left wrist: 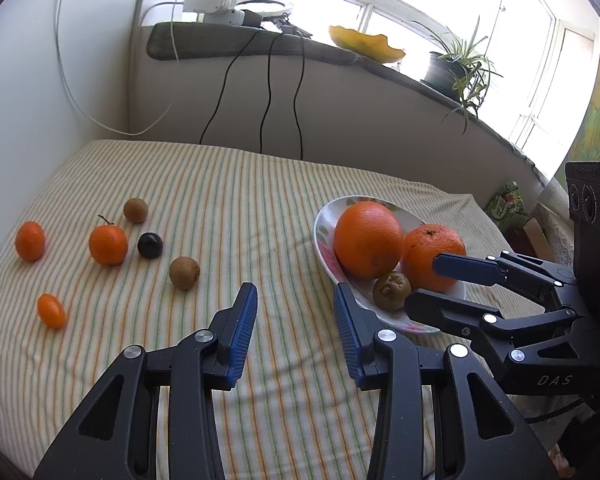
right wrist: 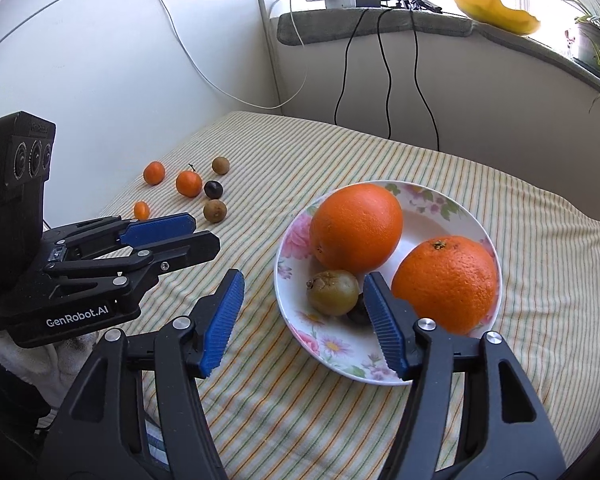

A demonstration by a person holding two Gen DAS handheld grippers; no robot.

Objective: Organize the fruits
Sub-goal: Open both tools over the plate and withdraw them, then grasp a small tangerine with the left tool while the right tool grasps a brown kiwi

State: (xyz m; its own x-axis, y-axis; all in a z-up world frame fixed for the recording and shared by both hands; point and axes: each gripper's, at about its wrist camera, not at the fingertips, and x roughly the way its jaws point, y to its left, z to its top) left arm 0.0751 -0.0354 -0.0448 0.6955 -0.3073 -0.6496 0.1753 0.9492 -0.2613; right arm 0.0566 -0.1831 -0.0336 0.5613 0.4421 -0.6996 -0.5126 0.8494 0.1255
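Fruits lie scattered at ten o'clock; the plate holds four. Both claws, left and right, gape empty. Another round fruit could roll off that crowded plate.

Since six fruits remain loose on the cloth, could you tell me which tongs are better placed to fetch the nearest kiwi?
Left: the left tongs are open, empty and nearer the kiwi; the right tongs hover over the plate.

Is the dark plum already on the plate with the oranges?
No, the dark plum lies on the striped cloth among the loose fruits, well apart from the plate.
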